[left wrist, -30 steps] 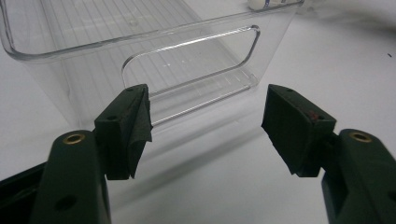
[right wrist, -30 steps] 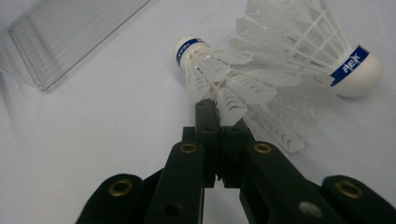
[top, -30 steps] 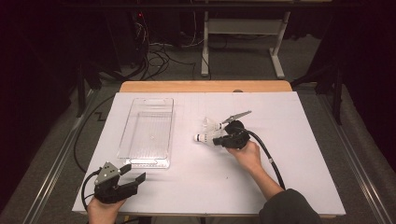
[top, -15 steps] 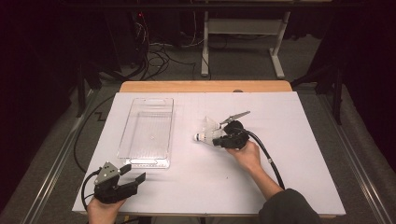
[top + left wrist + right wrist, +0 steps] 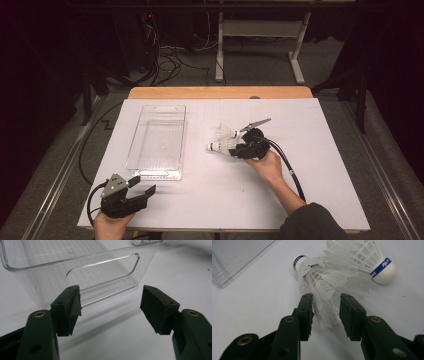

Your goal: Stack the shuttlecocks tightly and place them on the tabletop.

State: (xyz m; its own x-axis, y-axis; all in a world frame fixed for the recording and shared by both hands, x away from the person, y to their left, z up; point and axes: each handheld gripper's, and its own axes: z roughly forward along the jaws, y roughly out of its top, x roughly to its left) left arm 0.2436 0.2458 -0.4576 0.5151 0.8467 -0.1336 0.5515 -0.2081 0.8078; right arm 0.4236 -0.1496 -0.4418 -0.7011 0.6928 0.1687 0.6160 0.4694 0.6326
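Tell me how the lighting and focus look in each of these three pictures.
High view: the white table is brightly lit, the room beyond dark. Left gripper view: the clear bin shows bright glints along its rim, the pads slightly soft. Right gripper view: the shuttlecocks are sharp, with soft shadows.

We see the clear bin (image 5: 82, 267) cut off at the top and left ahead of the left gripper (image 5: 110, 307); beyond the right gripper (image 5: 325, 312), 1 shuttlecock (image 5: 362, 260) loses its feather tips at the top edge.
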